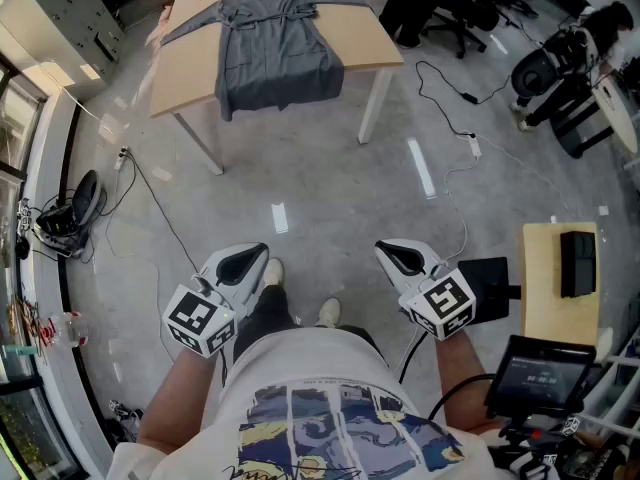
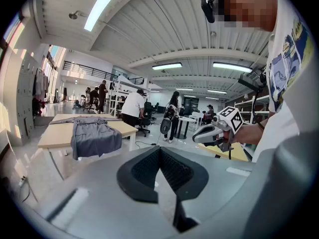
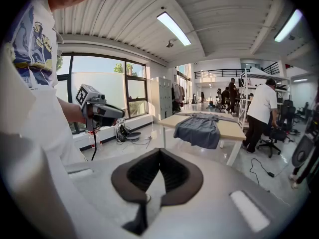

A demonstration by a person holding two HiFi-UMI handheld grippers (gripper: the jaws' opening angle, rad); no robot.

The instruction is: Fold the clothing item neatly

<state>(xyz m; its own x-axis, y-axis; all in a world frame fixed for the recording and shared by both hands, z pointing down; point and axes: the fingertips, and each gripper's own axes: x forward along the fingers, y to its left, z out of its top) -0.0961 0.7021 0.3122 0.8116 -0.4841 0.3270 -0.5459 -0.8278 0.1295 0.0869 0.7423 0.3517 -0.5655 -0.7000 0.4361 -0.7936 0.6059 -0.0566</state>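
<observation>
Grey floor [image 1: 330, 188], wooden table [image 1: 372, 40], ceiling striplights [image 3: 173, 28]

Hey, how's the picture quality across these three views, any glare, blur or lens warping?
Head view: sharp, with ceiling lights mirrored as bright streaks on the glossy floor, and the table edges slightly bowed. Left gripper view: heavy fisheye, black corners, near foreground soft, the garment crisp. Right gripper view: same fisheye, windows bright yet still readable.

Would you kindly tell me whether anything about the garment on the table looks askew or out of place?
The grey garment lies spread open on the wooden table, but its lower part hangs over the near edge instead of resting on the top. Nothing looks spilled or damaged.
</observation>
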